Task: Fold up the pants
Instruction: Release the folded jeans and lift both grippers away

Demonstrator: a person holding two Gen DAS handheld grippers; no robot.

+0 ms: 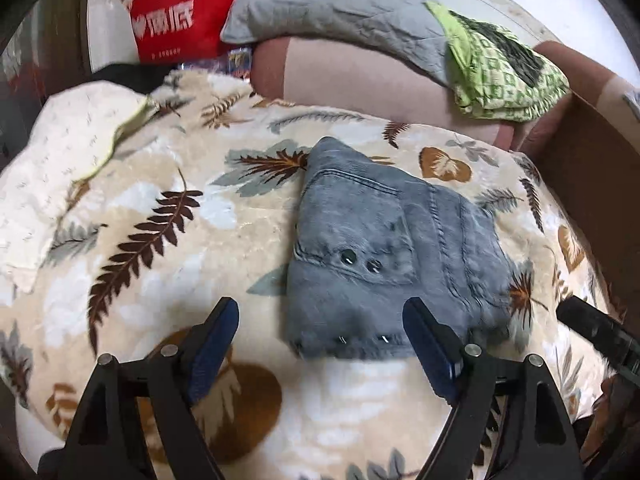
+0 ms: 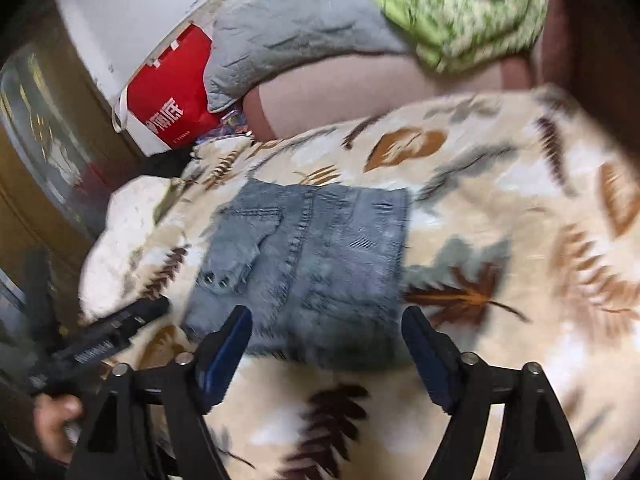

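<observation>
Folded jeans (image 1: pixel 384 248) lie in a compact bundle on a leaf-patterned blanket (image 1: pixel 160 200), both the left claw (image 1: pixel 320 320) and right claw (image 2: pixel 326 328) released just above; the soft bedding could let the folds slump open.

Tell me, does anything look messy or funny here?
The jeans lie folded in a neat bundle on the leaf blanket. The odd bit is the green cloth, crumpled on the grey pillow behind. Both grippers hang open, holding nothing.

Left hand-held gripper (image 1: pixel 320 320) and right hand-held gripper (image 2: pixel 326 326) both gape wide, holding nothing.
</observation>
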